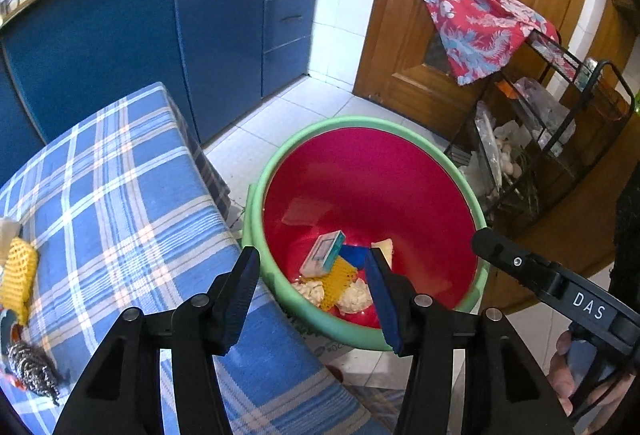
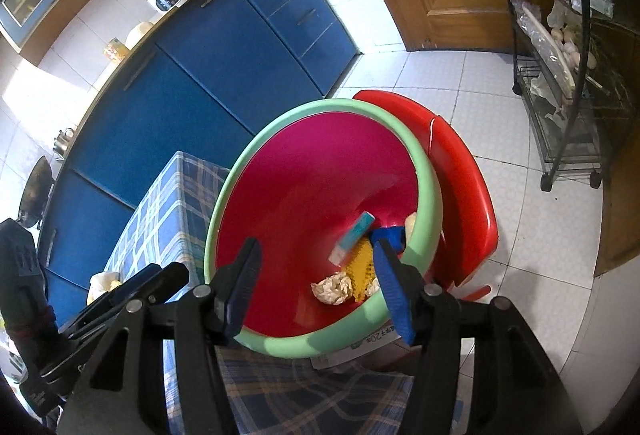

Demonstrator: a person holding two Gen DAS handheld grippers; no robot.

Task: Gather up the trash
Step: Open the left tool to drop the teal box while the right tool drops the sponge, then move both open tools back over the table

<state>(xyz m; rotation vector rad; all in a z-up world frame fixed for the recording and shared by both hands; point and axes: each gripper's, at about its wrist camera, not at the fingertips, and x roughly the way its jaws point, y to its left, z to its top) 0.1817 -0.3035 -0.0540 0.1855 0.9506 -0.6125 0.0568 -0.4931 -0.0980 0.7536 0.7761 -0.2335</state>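
Both grippers hang wide apart and empty over the bin: the left gripper (image 1: 312,275) at its rim, the right gripper (image 2: 316,263) above the mouth. The bin (image 1: 276,171) sits just beside the surface (image 1: 120,195), handy for drops. At nine o'clock a yellow foam net (image 1: 18,275) and steel scourer (image 1: 30,367) await collection.

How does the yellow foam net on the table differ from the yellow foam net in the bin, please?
The yellow foam net on the table lies alone on the checked cloth, fully visible; the yellow foam net in the bin sits at the bottom of the bin, partly covered by a small box and flanked by crumpled paper. Both are yellow mesh sleeves.
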